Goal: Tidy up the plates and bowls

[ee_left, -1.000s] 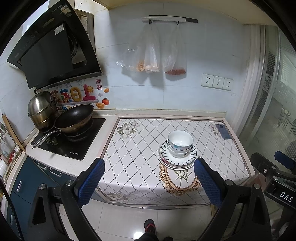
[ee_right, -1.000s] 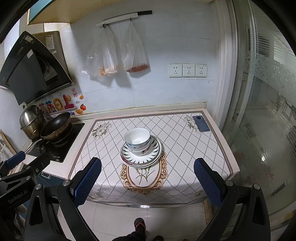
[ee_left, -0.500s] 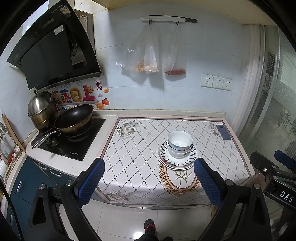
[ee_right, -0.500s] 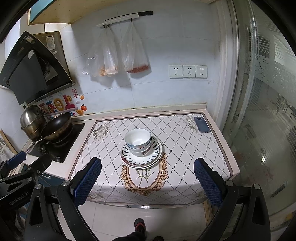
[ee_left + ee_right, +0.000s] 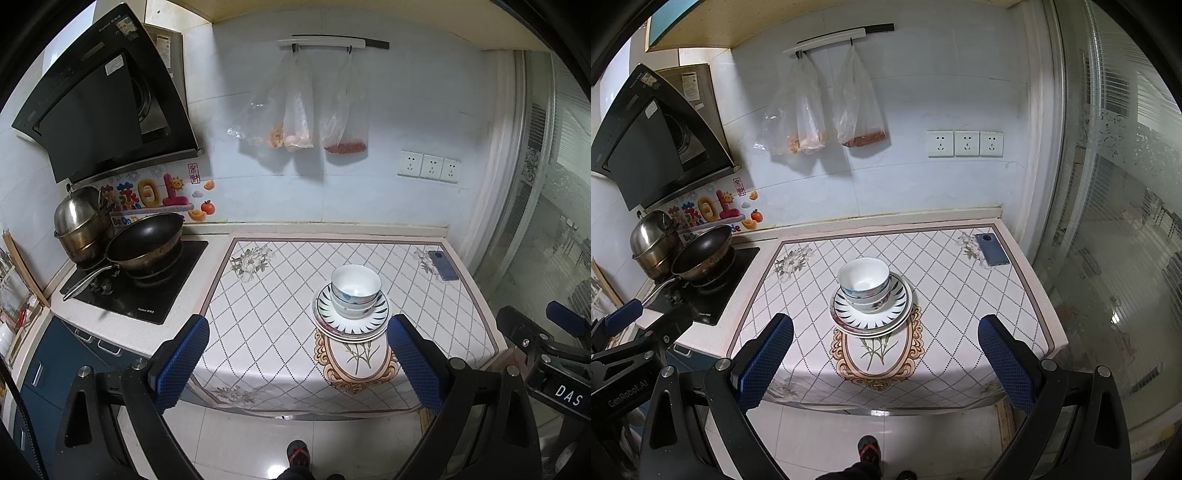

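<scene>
A stack of white bowls (image 5: 355,293) sits on a stack of patterned plates (image 5: 351,325) in the middle of the counter with the diamond-pattern cloth (image 5: 280,317). The same bowls (image 5: 864,282) and plates (image 5: 871,317) show in the right wrist view. My left gripper (image 5: 297,363) is open and empty, held back over the floor in front of the counter. My right gripper (image 5: 886,360) is open and empty, also held back from the counter's front edge. Both are well apart from the stack.
A phone (image 5: 443,265) lies at the counter's far right corner. A wok (image 5: 146,242) and a steel pot (image 5: 79,225) stand on the stove at the left under a range hood (image 5: 96,107). Plastic bags (image 5: 299,110) hang on the wall. A glass door (image 5: 1126,221) is at the right.
Both grippers have drifted very slightly; the view is almost the same. The stack has not moved.
</scene>
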`<action>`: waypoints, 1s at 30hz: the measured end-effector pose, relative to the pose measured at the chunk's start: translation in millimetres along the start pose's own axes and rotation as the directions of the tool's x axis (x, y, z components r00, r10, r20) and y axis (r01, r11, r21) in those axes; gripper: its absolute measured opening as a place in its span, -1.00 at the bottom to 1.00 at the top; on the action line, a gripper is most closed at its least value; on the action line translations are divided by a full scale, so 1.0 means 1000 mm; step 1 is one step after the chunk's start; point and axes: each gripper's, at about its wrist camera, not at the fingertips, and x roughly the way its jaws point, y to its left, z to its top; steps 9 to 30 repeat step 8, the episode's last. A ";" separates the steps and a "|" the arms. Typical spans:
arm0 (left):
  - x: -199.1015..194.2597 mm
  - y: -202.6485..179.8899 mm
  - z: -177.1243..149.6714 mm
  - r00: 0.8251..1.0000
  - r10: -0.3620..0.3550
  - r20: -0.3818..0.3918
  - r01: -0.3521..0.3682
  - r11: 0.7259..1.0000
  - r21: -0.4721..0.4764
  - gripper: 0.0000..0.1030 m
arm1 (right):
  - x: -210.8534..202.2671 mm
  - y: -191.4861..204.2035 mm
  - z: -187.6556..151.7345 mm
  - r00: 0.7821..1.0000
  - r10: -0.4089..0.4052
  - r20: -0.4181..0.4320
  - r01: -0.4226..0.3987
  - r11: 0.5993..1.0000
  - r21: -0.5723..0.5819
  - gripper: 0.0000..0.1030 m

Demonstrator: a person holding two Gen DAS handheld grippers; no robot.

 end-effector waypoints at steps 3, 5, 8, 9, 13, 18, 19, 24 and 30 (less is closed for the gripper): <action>-0.002 -0.003 0.000 1.000 0.003 0.006 -0.003 1.000 0.004 0.92 | 0.000 0.000 0.000 1.000 0.000 0.000 0.000 1.000 0.000 0.98; -0.003 -0.005 0.000 1.000 0.007 0.008 -0.007 1.000 0.010 0.92 | 0.000 0.000 0.000 1.000 0.001 -0.001 -0.001 1.000 0.000 0.98; -0.003 -0.006 0.000 1.000 0.008 0.012 -0.008 1.000 0.009 0.92 | 0.000 0.000 0.000 1.000 -0.001 0.000 0.001 1.000 0.000 0.98; -0.003 -0.006 0.000 1.000 0.008 0.012 -0.008 1.000 0.009 0.92 | 0.000 0.000 0.000 1.000 -0.001 0.000 0.001 1.000 0.000 0.98; -0.003 -0.006 0.000 1.000 0.008 0.012 -0.008 1.000 0.009 0.92 | 0.000 0.000 0.000 1.000 -0.001 0.000 0.001 1.000 0.000 0.98; -0.003 -0.006 0.000 1.000 0.008 0.012 -0.008 1.000 0.009 0.92 | 0.000 0.000 0.000 1.000 -0.001 0.000 0.001 1.000 0.000 0.98; -0.003 -0.006 0.000 1.000 0.008 0.012 -0.008 1.000 0.009 0.92 | 0.000 0.000 0.000 1.000 -0.001 0.000 0.001 1.000 0.000 0.98; -0.003 -0.006 0.000 1.000 0.008 0.012 -0.008 1.000 0.009 0.92 | 0.000 0.000 0.000 1.000 -0.001 0.000 0.001 1.000 0.000 0.98; -0.003 -0.006 0.000 1.000 0.008 0.012 -0.008 1.000 0.009 0.92 | 0.000 0.000 0.000 1.000 -0.001 0.000 0.001 1.000 0.000 0.98</action>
